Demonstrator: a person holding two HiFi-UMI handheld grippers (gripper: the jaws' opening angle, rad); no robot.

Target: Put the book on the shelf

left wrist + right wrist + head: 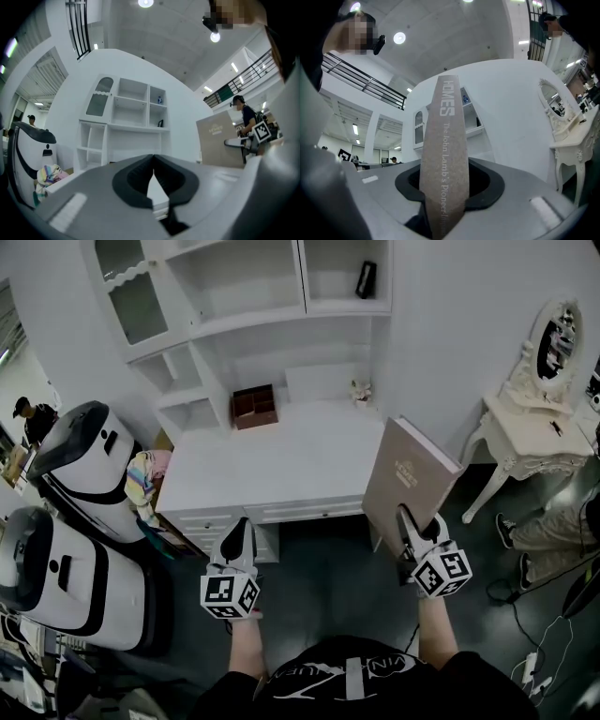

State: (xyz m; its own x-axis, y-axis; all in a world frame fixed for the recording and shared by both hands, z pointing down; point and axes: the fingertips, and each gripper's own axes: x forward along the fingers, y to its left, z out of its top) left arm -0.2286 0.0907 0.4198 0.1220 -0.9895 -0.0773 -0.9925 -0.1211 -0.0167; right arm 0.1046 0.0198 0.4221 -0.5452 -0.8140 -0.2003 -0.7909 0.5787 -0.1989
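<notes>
The book (409,474), a large hardback, stands upright in the air just off the table's (281,470) right front corner. The right gripper (409,526) pinches it low on the spine. It looks stiff, probably heavy, and liable to tip from so low a hold, though the matte cover should resist slipping. The shelf (246,320) rises behind the table. The left gripper (240,532), at the table's front edge, is clenched on nothing.
</notes>
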